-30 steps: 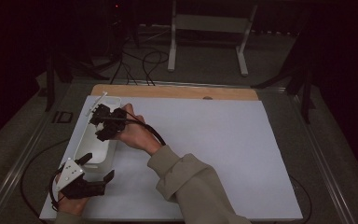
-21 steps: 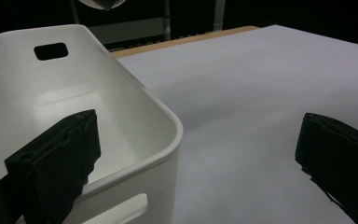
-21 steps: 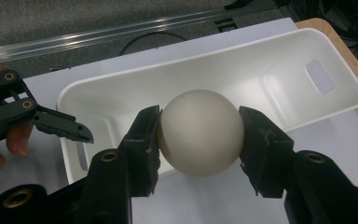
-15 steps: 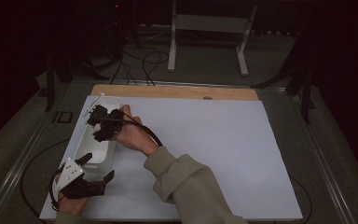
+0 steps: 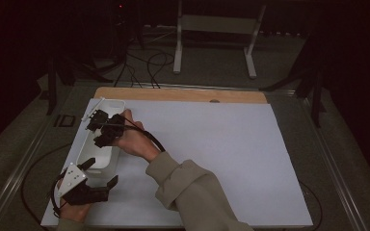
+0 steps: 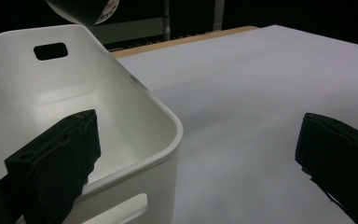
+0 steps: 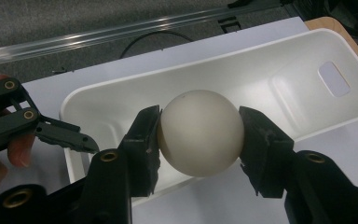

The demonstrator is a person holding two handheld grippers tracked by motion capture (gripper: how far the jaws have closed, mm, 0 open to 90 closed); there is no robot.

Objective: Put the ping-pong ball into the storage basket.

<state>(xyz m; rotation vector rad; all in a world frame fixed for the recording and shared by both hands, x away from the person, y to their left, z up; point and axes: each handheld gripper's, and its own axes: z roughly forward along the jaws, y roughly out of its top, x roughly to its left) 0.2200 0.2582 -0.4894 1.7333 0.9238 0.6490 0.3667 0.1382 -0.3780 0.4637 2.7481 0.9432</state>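
Darkness takes up the room beyond the table, where a pale metal stand (image 5: 217, 38) rises at the far side and black cables (image 5: 147, 62) loop across a grey floor (image 5: 279, 72). A metal rail frames the table (image 5: 337, 163), and a large white sheet (image 5: 221, 159) covers most of the top, leaving a strip of bare wood (image 5: 183, 95) along the far edge. On the left part of the sheet sits a long white bin (image 7: 284, 79) with rounded corners and a handle slot in each end wall. The right gripper (image 7: 200, 135), on a forearm in a khaki sleeve (image 5: 197, 197) that reaches across from the near side, hangs over the bin with both pads pressed against a cream ball (image 7: 200, 133), which sits clamped between them above the bin's interior. The left gripper (image 6: 186, 154) rests at the near left corner of the sheet with its jaws spread wide; one straddles inside the bin's near end wall, the other stands out over bare sheet, gripping nothing.
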